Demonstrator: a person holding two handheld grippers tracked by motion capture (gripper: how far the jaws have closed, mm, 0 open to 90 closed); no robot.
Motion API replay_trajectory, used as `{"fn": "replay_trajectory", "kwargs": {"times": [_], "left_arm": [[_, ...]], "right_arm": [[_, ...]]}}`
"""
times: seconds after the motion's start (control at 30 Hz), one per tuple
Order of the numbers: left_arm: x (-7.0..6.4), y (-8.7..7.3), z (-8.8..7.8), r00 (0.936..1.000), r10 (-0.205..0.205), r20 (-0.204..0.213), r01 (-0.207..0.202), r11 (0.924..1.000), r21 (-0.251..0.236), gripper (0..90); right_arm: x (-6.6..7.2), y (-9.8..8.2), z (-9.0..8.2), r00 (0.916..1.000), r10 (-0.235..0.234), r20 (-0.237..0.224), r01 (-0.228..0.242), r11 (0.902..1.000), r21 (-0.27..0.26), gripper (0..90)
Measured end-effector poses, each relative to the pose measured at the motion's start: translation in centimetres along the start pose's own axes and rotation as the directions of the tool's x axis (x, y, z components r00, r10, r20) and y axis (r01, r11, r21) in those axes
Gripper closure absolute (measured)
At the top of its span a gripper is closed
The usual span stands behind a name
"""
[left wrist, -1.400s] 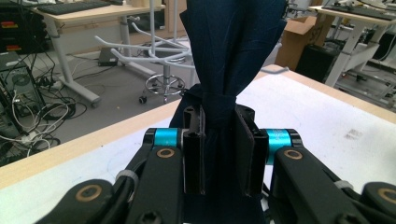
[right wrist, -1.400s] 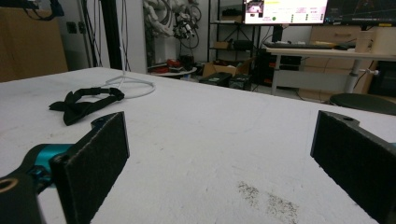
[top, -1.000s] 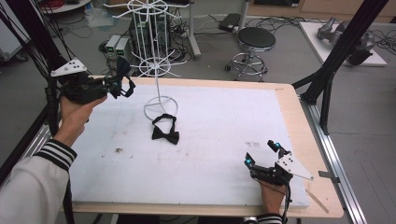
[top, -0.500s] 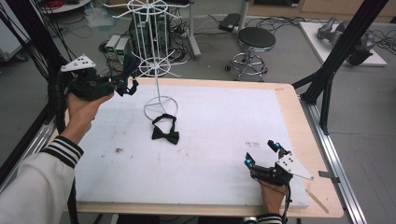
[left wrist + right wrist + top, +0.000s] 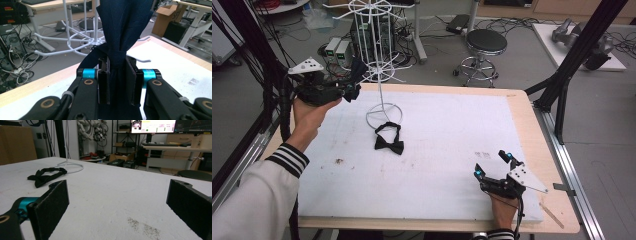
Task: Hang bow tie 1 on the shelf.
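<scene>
Overhead, from the high view, the left gripper (image 5: 349, 89) was raised above the table's far left corner, its jaws clamped on a dark navy bow tie (image 5: 357, 75) held just beside the arms of a white wire rack (image 5: 377, 60). A second, black bow tie (image 5: 389, 141) lay flat on the white mat (image 5: 442, 150), touching the front of the rack's round wire base. The right gripper (image 5: 493, 164) rested low near the mat's near right corner, jaws spread wide with nothing between them. A black stool (image 5: 484, 42) and tangled cables stood on the floor beyond the wooden table (image 5: 532, 115). Next, the left gripper view showed the navy cloth (image 5: 122, 30) pinched between both pads, rising upward, the rack's hooks (image 5: 82, 42) behind. Lastly, the right gripper view showed two pads (image 5: 50, 202) far apart over speckled mat, the black bow tie (image 5: 46, 176) well ahead.
</scene>
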State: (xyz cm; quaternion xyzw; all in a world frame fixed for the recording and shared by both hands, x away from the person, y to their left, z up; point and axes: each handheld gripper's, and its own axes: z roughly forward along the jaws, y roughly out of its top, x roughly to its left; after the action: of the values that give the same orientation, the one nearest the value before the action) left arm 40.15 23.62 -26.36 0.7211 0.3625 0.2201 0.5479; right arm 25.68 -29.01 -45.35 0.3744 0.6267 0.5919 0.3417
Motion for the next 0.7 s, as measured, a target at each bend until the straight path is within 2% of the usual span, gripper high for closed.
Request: {"fn": "replay_trajectory", "kwargs": {"times": [0.13,0.2,0.27,0.57,0.7], "left_arm": [[-0.4,0.3,0.4,0.9998,0.022,0.004,-0.022,0.9996,0.016,74.9],[-0.5,0.4,0.5,0.9995,0.033,0.003,-0.033,0.9992,0.023,74.8],[-0.6,0.5,0.7,0.9997,0.023,0.005,-0.023,0.9995,0.021,74.8],[-0.8,0.8,1.3,0.9993,0.034,0.014,-0.034,0.9989,0.033,74.5],[-0.9,0.8,1.3,0.9992,0.039,0.012,-0.039,0.9986,0.037,71.6]], "right_arm": [[0.0,0.0,0.0,1.0000,0.005,-0.002,-0.005,1.0000,-0.001,3.6],[-0.1,0.0,0.0,1.0000,-0.007,0.000,0.007,0.9999,-0.008,3.6],[0.0,0.0,0.0,1.0000,0.001,-0.002,-0.001,1.0000,-0.003,3.6],[-0.1,0.0,0.0,1.0000,-0.003,-0.002,0.003,1.0000,-0.007,3.7],[-0.1,0.0,0.0,1.0000,-0.002,-0.004,0.002,1.0000,-0.006,3.6]]}}
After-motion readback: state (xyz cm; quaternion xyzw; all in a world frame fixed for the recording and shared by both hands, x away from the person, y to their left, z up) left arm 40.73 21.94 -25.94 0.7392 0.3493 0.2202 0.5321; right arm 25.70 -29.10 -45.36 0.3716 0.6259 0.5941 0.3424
